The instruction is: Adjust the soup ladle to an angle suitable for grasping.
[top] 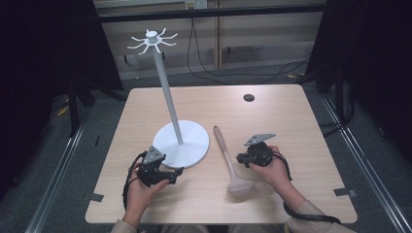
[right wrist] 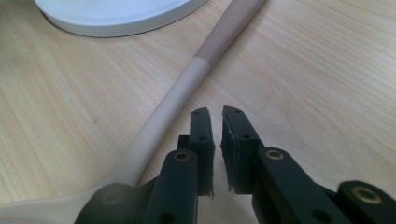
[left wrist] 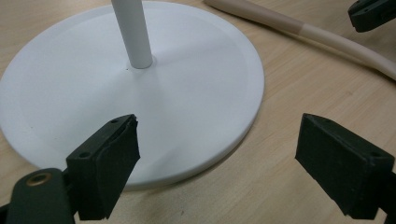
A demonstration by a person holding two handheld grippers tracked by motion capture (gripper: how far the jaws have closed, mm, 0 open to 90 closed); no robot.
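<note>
Between the two grippers, a pale ladle (top: 229, 160) is lying flat on the wooden table (top: 291, 126), its bowl sitting nearest the person and its handle running away toward the far edge, just to the right of the round base of a white hook stand (top: 182, 143). Its long axis is running roughly front to back, tilting a little leftward at the far end. The right gripper (top: 240, 158) is hovering just right of the handle's lower stretch, pointing at it from the side, so the ladle is lying to that gripper's left and close by; in the right gripper view the jaws are standing pressed nearly together with nothing between them, the handle (right wrist: 187, 88) passing just beside their tips. The left gripper (top: 177, 174) is resting beside the stand's base, its jaws spread wide and empty, with the base (left wrist: 187, 93) showing between them and the ladle lying farther off beyond it. The right hand (top: 272, 170) is therefore the nearer one, and any pickup would probably be needing those jaws reopened and brought across the handle's axis.
</note>
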